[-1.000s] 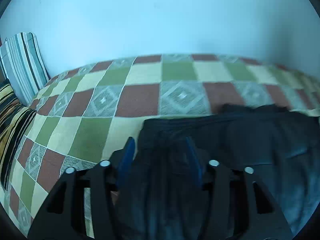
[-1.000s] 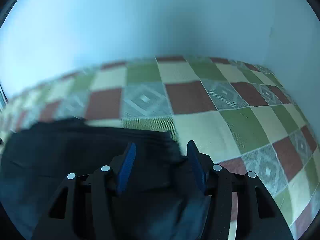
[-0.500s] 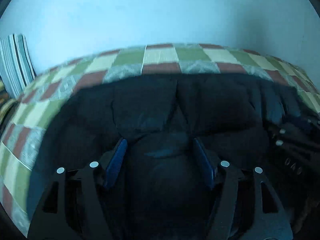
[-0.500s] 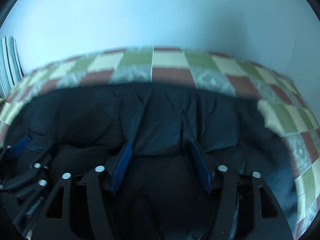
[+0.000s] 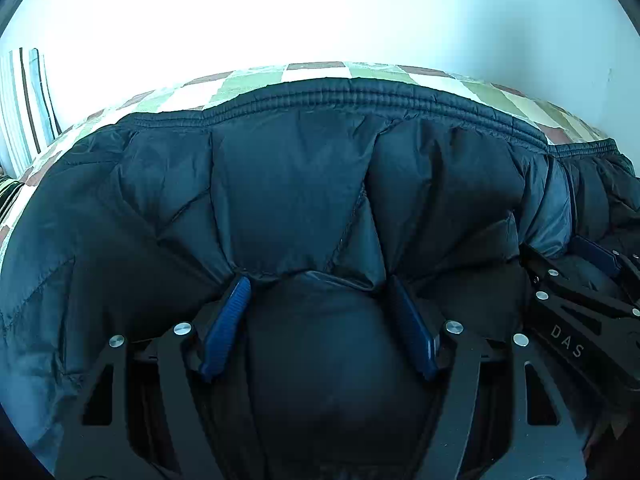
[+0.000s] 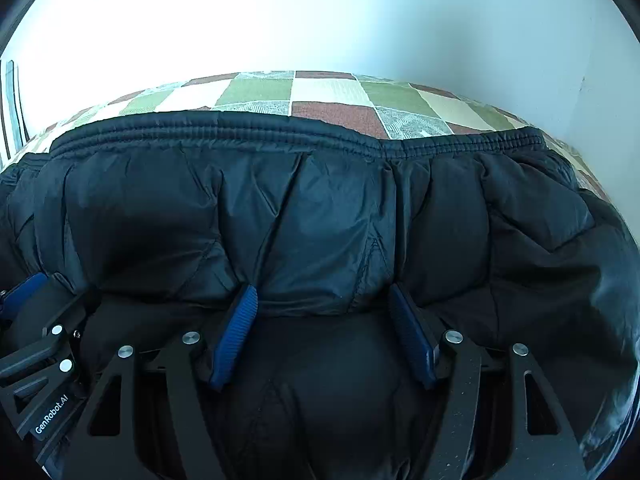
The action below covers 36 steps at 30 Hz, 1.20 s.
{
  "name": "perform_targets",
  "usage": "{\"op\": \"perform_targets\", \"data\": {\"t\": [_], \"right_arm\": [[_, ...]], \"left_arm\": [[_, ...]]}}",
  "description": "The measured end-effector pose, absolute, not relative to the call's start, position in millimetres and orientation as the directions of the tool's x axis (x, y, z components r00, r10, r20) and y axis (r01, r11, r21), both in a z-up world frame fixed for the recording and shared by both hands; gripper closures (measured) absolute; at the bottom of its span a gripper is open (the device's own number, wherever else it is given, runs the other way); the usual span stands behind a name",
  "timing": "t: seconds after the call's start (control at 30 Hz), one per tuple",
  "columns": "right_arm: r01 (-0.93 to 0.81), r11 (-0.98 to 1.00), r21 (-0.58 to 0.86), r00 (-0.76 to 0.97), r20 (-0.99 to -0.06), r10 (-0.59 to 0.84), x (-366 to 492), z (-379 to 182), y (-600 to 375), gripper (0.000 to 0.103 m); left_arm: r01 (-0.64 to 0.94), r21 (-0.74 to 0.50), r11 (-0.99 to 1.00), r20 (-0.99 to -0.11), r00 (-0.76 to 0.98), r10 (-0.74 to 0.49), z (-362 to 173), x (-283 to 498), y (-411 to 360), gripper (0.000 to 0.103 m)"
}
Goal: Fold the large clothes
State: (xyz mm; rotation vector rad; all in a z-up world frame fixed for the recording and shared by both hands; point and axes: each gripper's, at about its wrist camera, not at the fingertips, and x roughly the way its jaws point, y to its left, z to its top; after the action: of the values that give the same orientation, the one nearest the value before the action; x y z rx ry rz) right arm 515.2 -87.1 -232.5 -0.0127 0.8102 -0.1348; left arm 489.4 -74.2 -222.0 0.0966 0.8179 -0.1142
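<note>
A black quilted puffer jacket (image 5: pixel 288 184) fills both wrist views, its ribbed hem (image 5: pixel 360 96) lying across the checked bedspread. My left gripper (image 5: pixel 318 284) has its blue pads apart with a thick fold of jacket bunched between them. My right gripper (image 6: pixel 322 292) stands the same way on the jacket (image 6: pixel 320 216). The right gripper also shows at the right edge of the left wrist view (image 5: pixel 580 280), and the left gripper at the left edge of the right wrist view (image 6: pixel 28 292). The two are close side by side.
The bedspread (image 6: pixel 332 92) has green, cream and red-brown checks and reaches a pale wall behind. A striped pillow (image 5: pixel 24 100) stands at the far left by the wall. A wall corner shows at the right.
Both grippers carried the jacket's near part forward over itself. The jacket now covers most of the bedspread in view, and the grippers have come close together.
</note>
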Motion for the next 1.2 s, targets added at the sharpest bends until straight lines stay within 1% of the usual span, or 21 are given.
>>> {"op": "perform_targets", "data": {"t": [0.57, 0.8, 0.83, 0.9, 0.93, 1.0, 1.1, 1.13, 1.2], "right_arm": [[0.120, 0.989, -0.084, 0.678, -0.720, -0.144, 515.0, -233.3, -83.6, 0.036], [0.120, 0.990, -0.079, 0.676, -0.724, -0.140, 515.5, -228.0, -84.6, 0.036], [0.119, 0.990, -0.071, 0.678, -0.723, -0.133, 514.7, -225.0, -85.9, 0.035], [0.112, 0.992, -0.058, 0.679, -0.724, -0.119, 512.5, -218.3, -88.5, 0.034], [0.105, 0.993, -0.049, 0.678, -0.727, -0.108, 509.9, -212.2, -90.1, 0.032], [0.094, 0.995, -0.039, 0.685, -0.722, -0.093, 501.0, -200.6, -93.9, 0.025], [0.090, 0.996, -0.018, 0.718, -0.692, -0.078, 476.9, -178.1, -110.7, 0.024], [0.098, 0.995, -0.004, 0.727, -0.683, -0.074, 466.4, -169.8, -122.2, 0.023], [0.114, 0.993, 0.014, 0.736, -0.673, -0.075, 449.4, -158.6, -145.2, 0.022]], "left_arm": [[0.137, 0.035, 0.990, -0.738, 0.671, -0.067, -225.6, 491.9, -72.6, 0.032], [0.147, 0.027, 0.989, -0.745, 0.663, -0.078, -214.7, 493.4, -73.1, 0.032], [0.152, 0.007, 0.988, -0.746, 0.659, -0.096, -211.3, 493.8, -71.8, 0.031], [0.171, -0.024, 0.985, -0.753, 0.645, -0.131, -202.5, 491.8, -66.2, 0.026], [0.188, -0.035, 0.981, -0.755, 0.638, -0.150, -194.1, 488.4, -61.0, 0.023], [0.190, -0.048, 0.981, -0.745, 0.647, -0.162, -181.0, 480.3, -46.8, 0.022], [0.150, -0.074, 0.986, -0.712, 0.684, -0.158, -156.5, 464.1, -5.3, 0.017], [0.124, -0.097, 0.987, -0.698, 0.698, -0.157, -148.3, 457.3, 17.1, 0.013], [0.072, -0.123, 0.990, -0.694, 0.707, -0.138, -141.1, 449.4, 51.4, 0.010]]}}
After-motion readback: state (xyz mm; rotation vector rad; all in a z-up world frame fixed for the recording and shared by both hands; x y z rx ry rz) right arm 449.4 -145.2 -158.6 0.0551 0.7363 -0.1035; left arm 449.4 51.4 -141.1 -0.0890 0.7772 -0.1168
